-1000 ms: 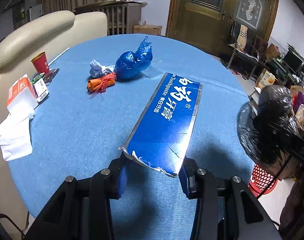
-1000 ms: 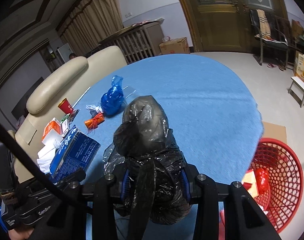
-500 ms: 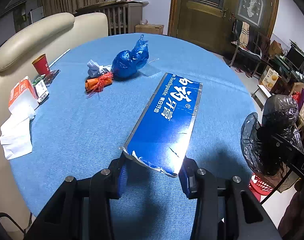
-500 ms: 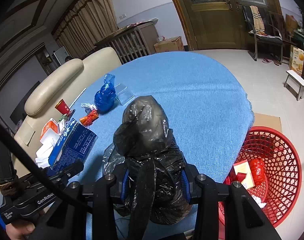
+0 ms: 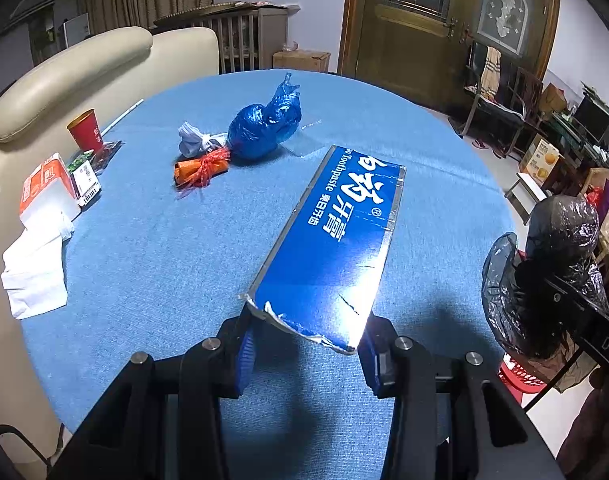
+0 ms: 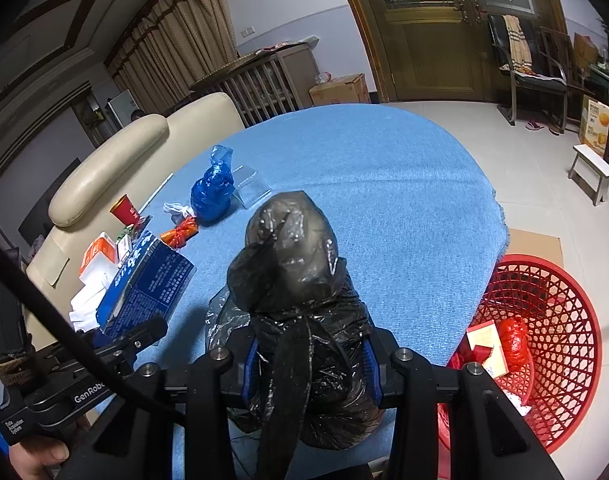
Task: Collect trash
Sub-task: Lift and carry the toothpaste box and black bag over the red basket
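Observation:
My left gripper (image 5: 306,350) is shut on a flat blue toothpaste box (image 5: 336,240) and holds it above the blue round table (image 5: 144,248). The box also shows in the right wrist view (image 6: 144,284). My right gripper (image 6: 310,364) is shut on a tied black plastic bag (image 6: 300,288), held near the table's right edge; the bag shows at the right of the left wrist view (image 5: 552,280). A red mesh trash basket (image 6: 560,332) stands on the floor beside the table, with a red-and-white carton and a red bag in it.
On the table lie a tied blue bag (image 5: 264,128), a white wad (image 5: 192,142), an orange wrapper (image 5: 202,168), a red cup (image 5: 84,130), small packets (image 5: 48,184) and white tissues (image 5: 32,272). A cream sofa (image 5: 72,64) is behind.
Both grippers have drifted slightly toward the table's right edge with their loads. More of the red basket has come into the right wrist view.

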`<action>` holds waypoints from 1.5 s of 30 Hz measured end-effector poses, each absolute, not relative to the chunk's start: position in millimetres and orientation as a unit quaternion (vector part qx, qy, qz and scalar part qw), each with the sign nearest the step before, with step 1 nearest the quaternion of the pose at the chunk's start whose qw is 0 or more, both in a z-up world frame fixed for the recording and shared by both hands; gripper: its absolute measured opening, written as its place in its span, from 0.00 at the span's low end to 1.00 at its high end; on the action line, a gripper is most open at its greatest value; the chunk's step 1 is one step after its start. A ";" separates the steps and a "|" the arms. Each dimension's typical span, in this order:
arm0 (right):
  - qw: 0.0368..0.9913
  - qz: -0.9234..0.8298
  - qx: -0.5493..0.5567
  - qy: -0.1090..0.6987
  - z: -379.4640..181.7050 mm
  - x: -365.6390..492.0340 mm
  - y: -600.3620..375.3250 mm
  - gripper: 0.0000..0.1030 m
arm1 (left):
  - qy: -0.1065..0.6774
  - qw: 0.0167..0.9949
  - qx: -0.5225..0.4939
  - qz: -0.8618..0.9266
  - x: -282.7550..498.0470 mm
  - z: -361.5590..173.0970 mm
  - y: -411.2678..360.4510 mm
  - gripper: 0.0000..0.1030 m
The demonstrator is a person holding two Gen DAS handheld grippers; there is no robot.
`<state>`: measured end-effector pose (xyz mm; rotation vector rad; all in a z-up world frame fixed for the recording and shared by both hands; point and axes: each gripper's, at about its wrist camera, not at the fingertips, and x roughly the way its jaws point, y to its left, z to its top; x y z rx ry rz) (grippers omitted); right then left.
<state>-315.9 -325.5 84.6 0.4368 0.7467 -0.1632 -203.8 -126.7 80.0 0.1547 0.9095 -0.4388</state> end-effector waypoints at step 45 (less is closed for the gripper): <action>0.843 -0.243 0.287 0.385 26.4 -440.4 -472.6 0.42 | 0.395 0.823 0.182 -0.365 -268.8 80.8 -289.0 0.44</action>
